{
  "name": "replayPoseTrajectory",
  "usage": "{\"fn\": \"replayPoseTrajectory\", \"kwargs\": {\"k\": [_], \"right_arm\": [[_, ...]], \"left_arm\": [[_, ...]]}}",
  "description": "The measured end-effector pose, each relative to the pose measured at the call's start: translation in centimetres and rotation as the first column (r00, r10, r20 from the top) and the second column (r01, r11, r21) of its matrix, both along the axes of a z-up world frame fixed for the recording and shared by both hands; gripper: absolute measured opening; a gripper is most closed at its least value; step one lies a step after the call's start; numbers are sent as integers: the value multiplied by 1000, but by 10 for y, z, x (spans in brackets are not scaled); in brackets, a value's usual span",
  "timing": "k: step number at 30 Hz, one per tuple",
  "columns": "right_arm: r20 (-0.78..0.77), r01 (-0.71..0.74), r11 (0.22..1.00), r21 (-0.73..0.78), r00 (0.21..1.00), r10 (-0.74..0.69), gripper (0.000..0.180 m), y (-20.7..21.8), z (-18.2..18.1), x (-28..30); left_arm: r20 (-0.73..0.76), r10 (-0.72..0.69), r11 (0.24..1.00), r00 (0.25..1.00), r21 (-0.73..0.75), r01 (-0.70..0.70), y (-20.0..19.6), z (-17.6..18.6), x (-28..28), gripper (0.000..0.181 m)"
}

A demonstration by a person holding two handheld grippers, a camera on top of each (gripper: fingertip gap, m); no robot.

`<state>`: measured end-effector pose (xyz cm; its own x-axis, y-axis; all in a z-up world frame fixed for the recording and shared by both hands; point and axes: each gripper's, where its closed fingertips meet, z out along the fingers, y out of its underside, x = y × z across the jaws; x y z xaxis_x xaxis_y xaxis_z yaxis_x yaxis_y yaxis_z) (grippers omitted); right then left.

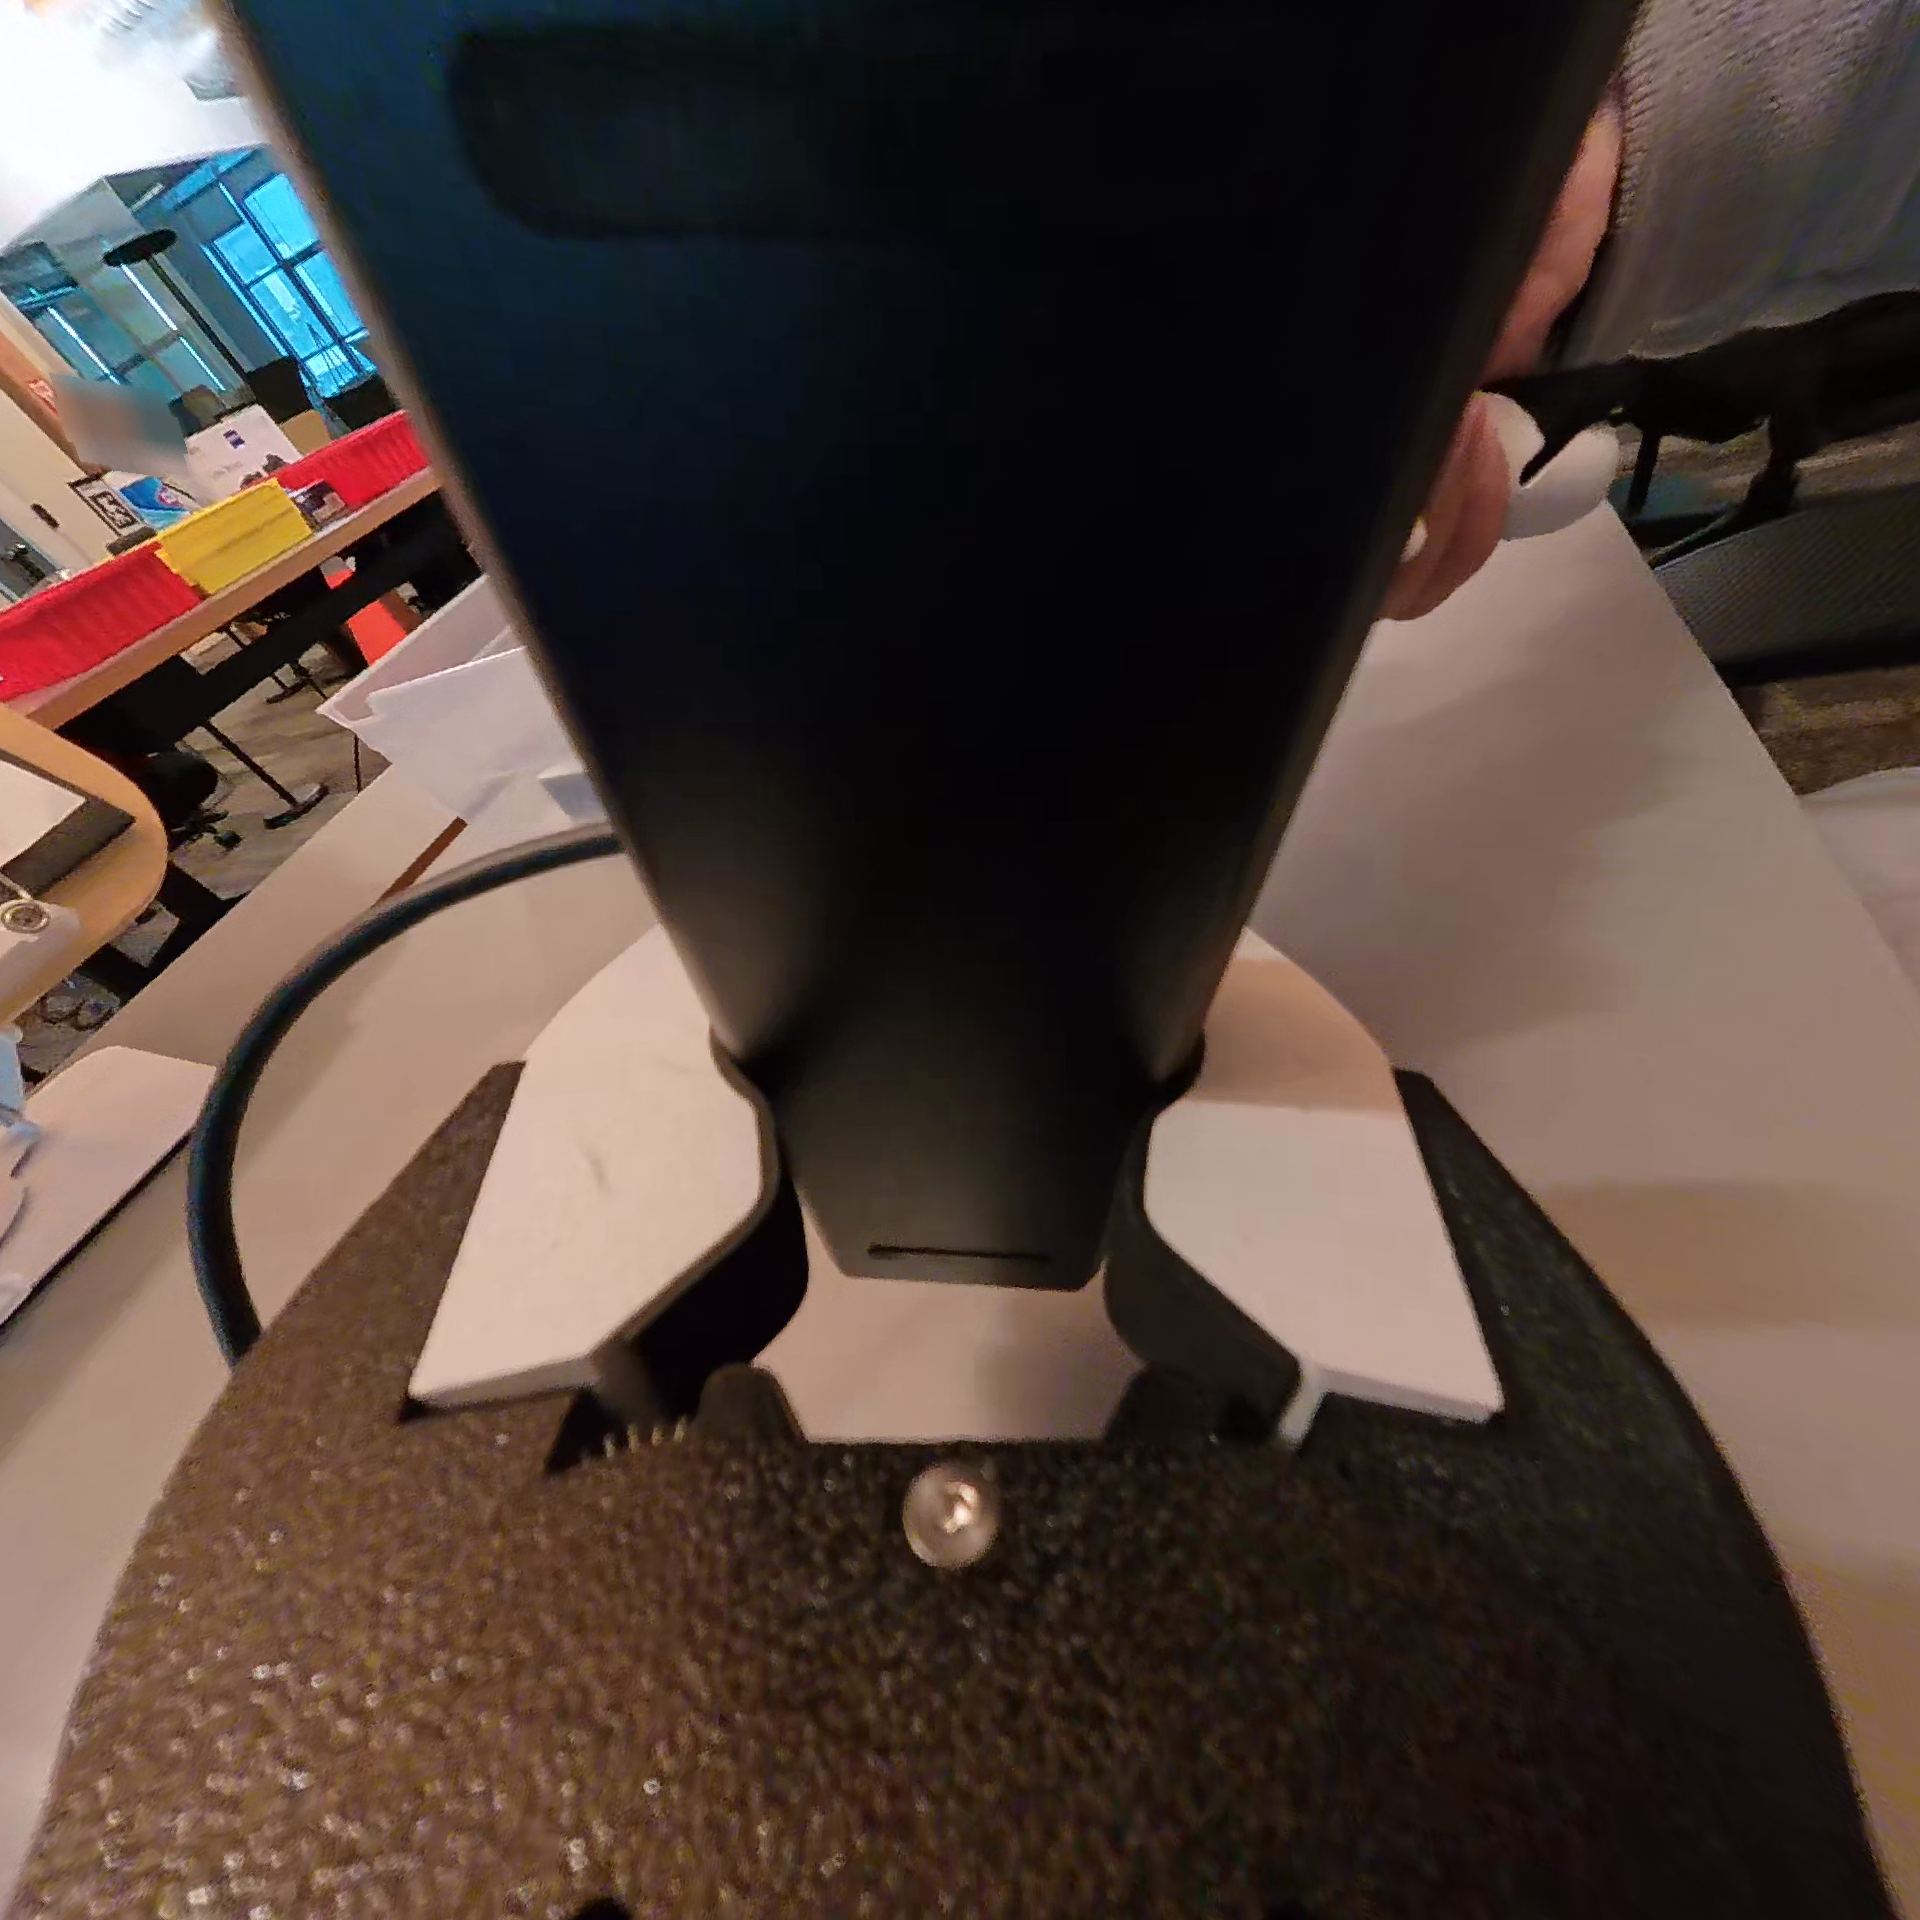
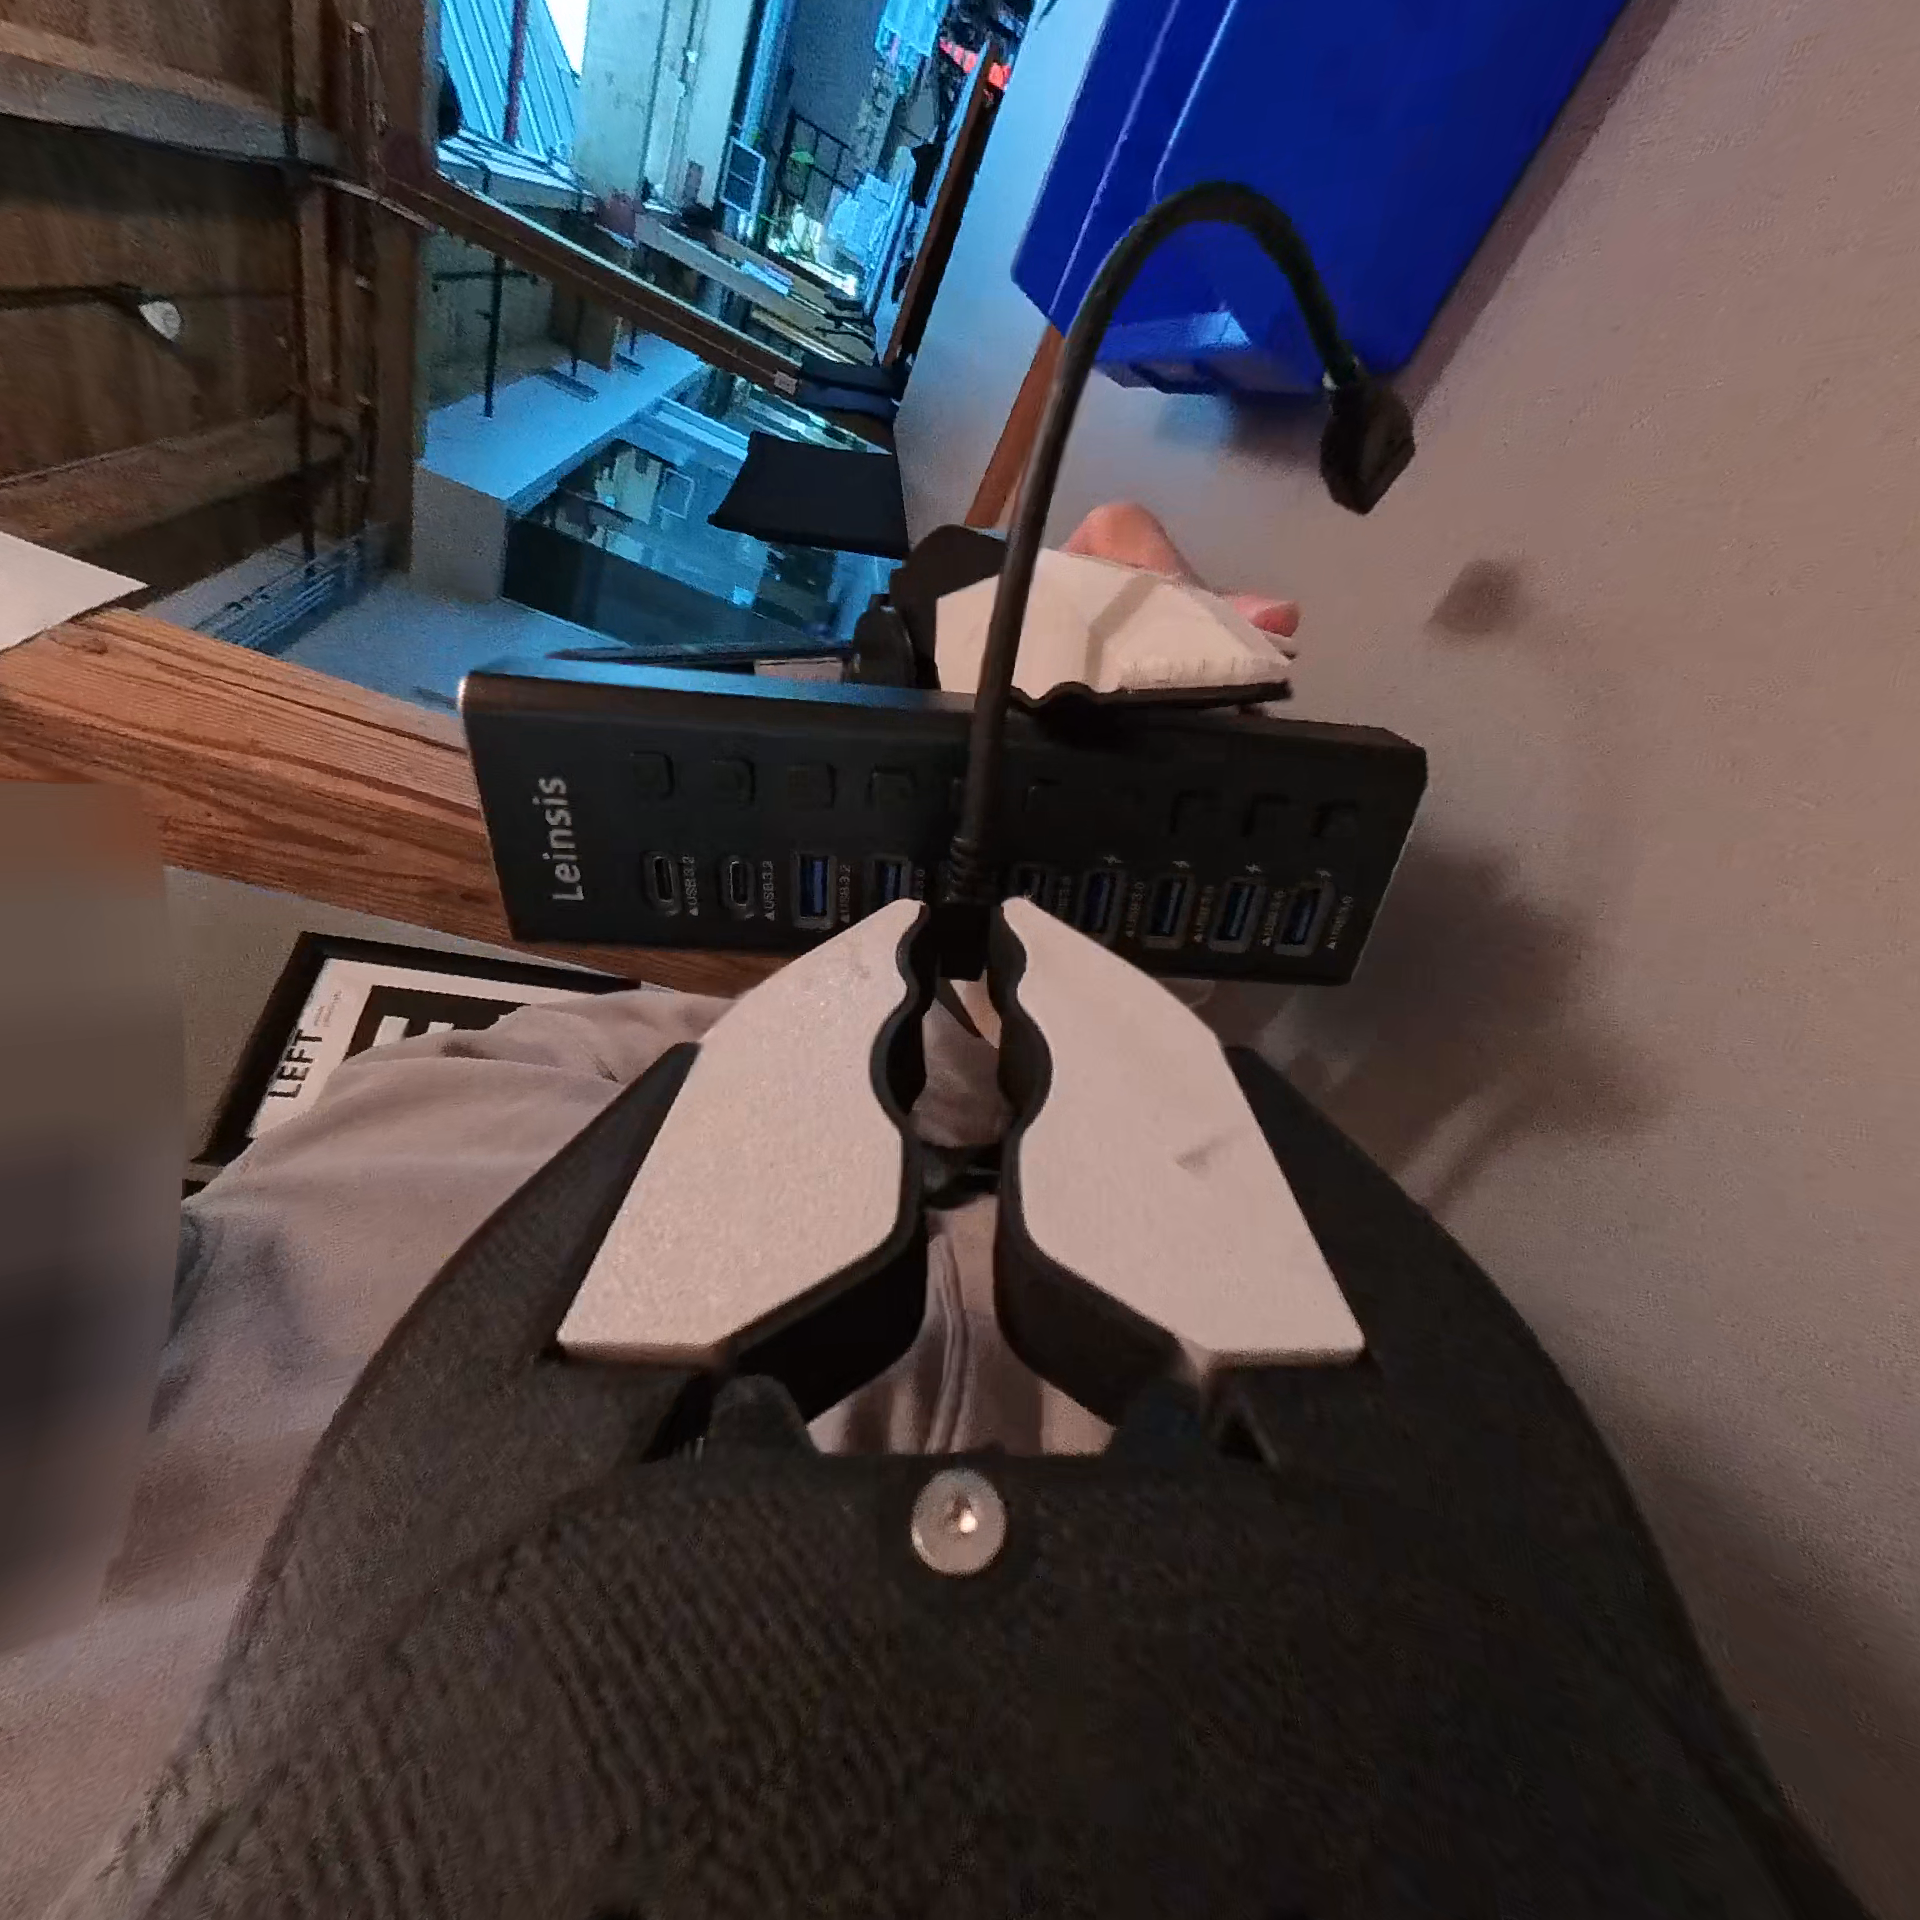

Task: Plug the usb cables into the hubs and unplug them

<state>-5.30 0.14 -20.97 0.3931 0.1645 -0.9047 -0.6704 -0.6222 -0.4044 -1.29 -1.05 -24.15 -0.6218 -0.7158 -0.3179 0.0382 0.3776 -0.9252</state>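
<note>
A long black USB hub (image 2: 1143, 790) with a row of ports faces the right wrist camera. My left gripper (image 2: 1091, 665) is shut on its far long edge and holds it above the table. In the left wrist view the hub (image 1: 935, 623) fills the middle, clamped between my left gripper's (image 1: 961, 1091) white fingers (image 1: 623, 1195). My right gripper (image 2: 961, 935) is shut on the plug of a black USB cable (image 2: 1023, 499), right in front of the hub's middle ports. I cannot tell if the plug sits in a port. The cable arcs up, and its free connector (image 2: 1366, 447) hangs at the upper right.
A blue bin (image 2: 1299, 156) stands on the pale table (image 2: 1662, 935) behind the hub. A black cable (image 1: 270, 1039) loops on the table at the left. Red and yellow bins (image 1: 229, 530) sit on a far table. A person's grey sleeve (image 2: 416, 1195) lies below the hub.
</note>
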Motion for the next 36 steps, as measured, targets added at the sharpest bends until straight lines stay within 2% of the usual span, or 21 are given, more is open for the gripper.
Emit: {"fn": "replayPoseTrajectory", "kwargs": {"k": [2, 5, 8, 11, 14, 18, 22, 25, 31, 35, 36], "right_arm": [[-34, 5, 1000, 28, 999, -4, 9, 1, 1, 0], [2, -17, 999, 36, 1000, 17, 9, 1, -6, 2], [10, -49, 997, 59, 999, 48, 10, -2, 1, 3], [96, -55, 998, 27, 994, 52, 10, -8, -1, 11], [13, -43, 998, 44, 999, 43, 10, -11, 2, 8], [84, -7, 997, 74, 996, 1, 9, -3, -1, 7], [73, 20, 992, 128, 997, -29, 9, 2, 12, 8], [116, 41, 993, 114, 992, -55, 9, 3, 9, 9], [110, 71, 995, 71, 991, -78, 9, -2, 4, 12], [106, 7, 1000, 15, 994, -8, 10, -9, -5, 11], [71, 13, 1000, 28, 997, -14, 17, -7, -3, 9]], "left_arm": [[13, 7, 1000, 1000, 0, -7, 1, 1, 1, 73], [1, 30, 999, 1000, 37, -30, 4, -5, 3, 72], [67, 38, 999, 997, 26, -40, 5, 5, 1, 73], [88, 38, 999, 995, 2, -38, 3, 12, 0, 73], [98, 18, 1000, 995, -10, -17, 0, 15, -1, 73], [38, 32, 999, 999, 11, -33, 2, 3, 3, 72], [-1, 73, 995, 997, -74, -73, 7, 13, 4, 72], [9, 86, 991, 996, -106, -85, 5, 19, 5, 78], [-47, 60, 985, 997, -157, -66, -3, 12, 7, 77], [-65, 5, 998, 998, -63, -9, -10, -1, 4, 75], [-62, -10, 999, 998, -50, 6, -11, -3, 3, 74]]}}
